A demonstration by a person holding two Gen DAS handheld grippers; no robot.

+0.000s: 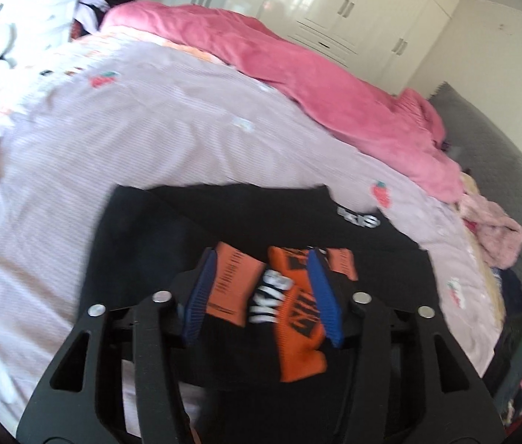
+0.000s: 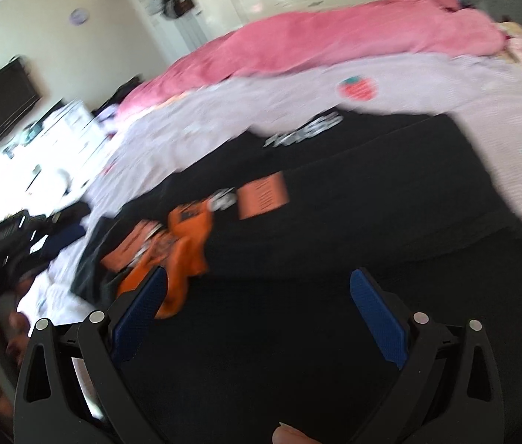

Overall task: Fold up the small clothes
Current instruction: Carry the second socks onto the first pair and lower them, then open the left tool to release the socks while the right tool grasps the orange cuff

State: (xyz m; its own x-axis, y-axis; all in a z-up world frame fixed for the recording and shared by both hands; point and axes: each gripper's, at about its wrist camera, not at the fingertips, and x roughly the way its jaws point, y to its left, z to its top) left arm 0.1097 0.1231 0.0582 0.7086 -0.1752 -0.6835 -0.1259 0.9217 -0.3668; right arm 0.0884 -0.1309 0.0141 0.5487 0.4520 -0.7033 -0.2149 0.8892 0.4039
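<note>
A: Nearest the lens is the left gripper (image 1: 261, 288), its blue pads (image 1: 322, 296) set apart with the orange-printed part of the black shirt (image 1: 224, 222) lying between them. Is it pinching?

B: The pads look partly apart and cloth fills the gap, but I cannot tell whether they press it. The right gripper (image 2: 261, 318) is plainer: its jaws stand wide, nothing between them, hovering low over black cloth.

A: And the shirt itself?

B: Spread on the striped pink bedsheet (image 1: 131, 129), near the bed's front edge. The orange print (image 2: 183, 236) looks bunched toward one side in the right view, though that view is blurred.

A: Beyond it?

B: A pink blanket (image 1: 298, 74) heaped along the far side, then white wardrobes (image 1: 353, 7) against the wall.

A: What could go wrong?

B: I'd judge the left gripper may catch only the top layer, so the fold drags crooked. The bunched print could also crease in if not smoothed, and a pull toward the edge might slide the shirt off the bed.
</note>
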